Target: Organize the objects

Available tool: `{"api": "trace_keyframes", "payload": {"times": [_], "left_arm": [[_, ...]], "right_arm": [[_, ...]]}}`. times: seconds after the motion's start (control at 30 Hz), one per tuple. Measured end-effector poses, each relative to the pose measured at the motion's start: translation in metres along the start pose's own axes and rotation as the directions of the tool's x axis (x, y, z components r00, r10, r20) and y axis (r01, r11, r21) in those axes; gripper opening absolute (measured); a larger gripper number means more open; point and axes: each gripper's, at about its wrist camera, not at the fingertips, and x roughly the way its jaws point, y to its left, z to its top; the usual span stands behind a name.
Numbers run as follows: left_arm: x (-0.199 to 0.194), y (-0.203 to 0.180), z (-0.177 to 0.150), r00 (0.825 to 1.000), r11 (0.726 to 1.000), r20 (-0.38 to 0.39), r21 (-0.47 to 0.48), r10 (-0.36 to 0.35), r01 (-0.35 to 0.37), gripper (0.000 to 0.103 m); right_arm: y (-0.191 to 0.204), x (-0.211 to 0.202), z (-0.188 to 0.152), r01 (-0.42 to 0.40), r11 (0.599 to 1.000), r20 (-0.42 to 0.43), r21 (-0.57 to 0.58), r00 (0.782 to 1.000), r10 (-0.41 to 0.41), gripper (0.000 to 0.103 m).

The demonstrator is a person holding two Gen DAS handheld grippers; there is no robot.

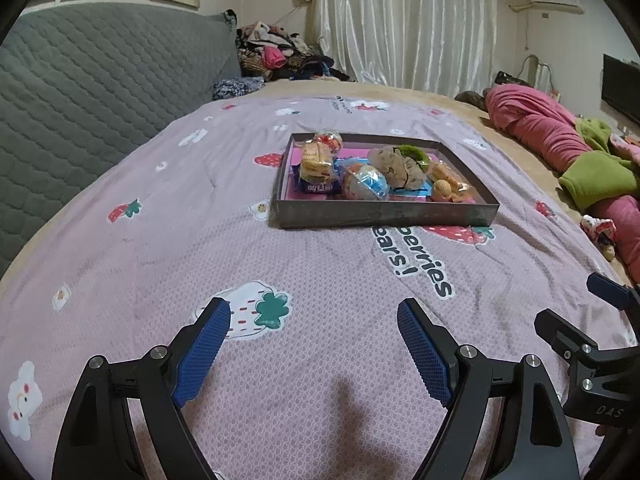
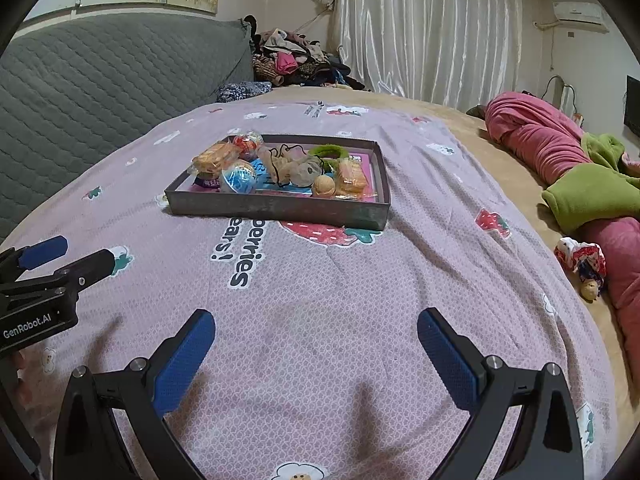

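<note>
A shallow grey tray (image 1: 384, 216) (image 2: 276, 206) rests on the pink strawberry-print bedspread (image 1: 280, 264) (image 2: 340, 300). Inside it lie snack packets (image 1: 316, 162) (image 2: 214, 156), a blue-and-clear capsule ball (image 1: 366, 186) (image 2: 238, 176), a red-and-clear capsule ball (image 1: 328, 140) (image 2: 248, 142), a green hair tie (image 1: 416, 152) (image 2: 330, 152), a walnut (image 1: 442, 190) (image 2: 323, 186) and a beige pouch (image 1: 400, 166) (image 2: 300, 170). My left gripper (image 1: 314, 312) hovers open over bare bedspread, well short of the tray. My right gripper (image 2: 316, 324) is open too, empty, also short of the tray.
A grey quilted headboard (image 1: 80, 92) (image 2: 92, 84) rises at left. Piled clothes (image 1: 280, 52) (image 2: 296, 60) sit behind the bed. Pink and green blankets (image 1: 568, 148) (image 2: 560, 160) lie along the right side, with a small doll (image 2: 584, 266) beside them. White curtains (image 1: 400, 24) hang at the back.
</note>
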Motion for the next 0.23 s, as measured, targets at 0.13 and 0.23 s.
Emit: {"api": "trace_keyframes", "payload": {"times": [0.13,0.23], "left_arm": [[-0.0005,-0.0001,-0.0010,1.000,1.000,0.004,0.008,0.007,-0.007,0.086],[-0.0009,0.0003,-0.0014,1.000,1.000,0.008,0.005,0.007,-0.007,0.086]], "right_arm": [[-0.0012,0.0007,-0.0013,0.008,1.000,-0.001,0.001,1.000,-0.008,0.102],[-0.0016,0.0020,-0.0018,0.006,1.000,-0.005,0.004,1.000,-0.006,0.102]]}}
